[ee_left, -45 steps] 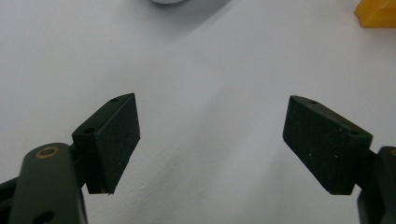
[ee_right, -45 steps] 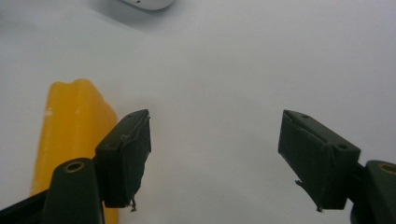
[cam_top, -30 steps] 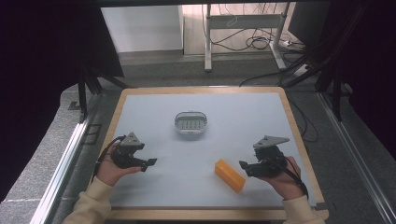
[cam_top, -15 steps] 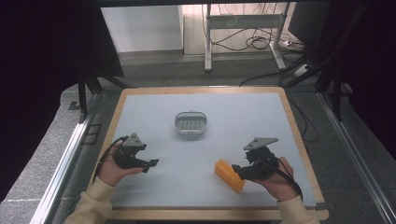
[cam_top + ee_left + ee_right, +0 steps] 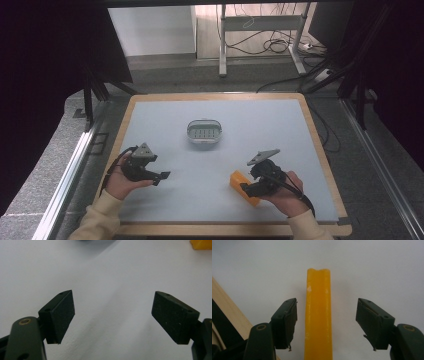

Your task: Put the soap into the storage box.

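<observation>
A small oval grey container (image 5: 205, 131) sat mid-table, contents indiscernible, while the right gripper (image 5: 325, 323) spread wide around the orange block (image 5: 318, 315) and the left gripper (image 5: 113, 317) gaped empty.

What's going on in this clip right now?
A person at a table holds a gripper in each hand. The right gripper is open and straddles an orange block lying on the grey mat; its jaws stand either side of the block without touching it. The left gripper is open over bare mat, holding nothing. A small white basket sits untouched toward the middle of the mat.
</observation>
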Action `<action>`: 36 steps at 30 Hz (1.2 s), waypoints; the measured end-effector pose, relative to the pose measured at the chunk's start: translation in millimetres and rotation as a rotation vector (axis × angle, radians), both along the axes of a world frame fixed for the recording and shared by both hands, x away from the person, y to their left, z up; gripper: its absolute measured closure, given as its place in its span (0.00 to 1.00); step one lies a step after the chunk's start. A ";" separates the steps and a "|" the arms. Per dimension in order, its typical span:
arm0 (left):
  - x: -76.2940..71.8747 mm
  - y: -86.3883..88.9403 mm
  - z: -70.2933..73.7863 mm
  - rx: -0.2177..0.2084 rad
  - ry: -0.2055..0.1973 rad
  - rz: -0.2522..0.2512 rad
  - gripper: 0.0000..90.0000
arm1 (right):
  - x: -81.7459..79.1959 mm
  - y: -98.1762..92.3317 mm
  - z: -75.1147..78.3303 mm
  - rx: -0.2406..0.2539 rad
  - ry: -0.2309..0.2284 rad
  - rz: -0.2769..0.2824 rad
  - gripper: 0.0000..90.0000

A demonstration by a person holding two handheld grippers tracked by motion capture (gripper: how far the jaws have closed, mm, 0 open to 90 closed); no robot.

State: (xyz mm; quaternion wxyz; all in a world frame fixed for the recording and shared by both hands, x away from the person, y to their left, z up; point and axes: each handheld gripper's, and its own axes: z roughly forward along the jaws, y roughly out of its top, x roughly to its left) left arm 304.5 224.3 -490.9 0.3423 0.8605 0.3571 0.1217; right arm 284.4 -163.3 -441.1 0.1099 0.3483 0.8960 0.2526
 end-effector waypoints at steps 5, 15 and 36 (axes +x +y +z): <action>-0.2 -0.8 -0.5 0.007 -0.001 -0.001 0.21 | 2.5 5.1 -6.2 -0.047 0.025 0.000 0.42; -0.5 -0.7 -0.1 0.009 -0.003 0.000 0.21 | 10.6 21.9 -13.4 -0.121 0.079 0.010 0.47; -0.6 0.5 0.6 0.005 0.000 0.006 0.20 | 19.1 33.2 -26.1 -0.212 0.167 0.044 0.68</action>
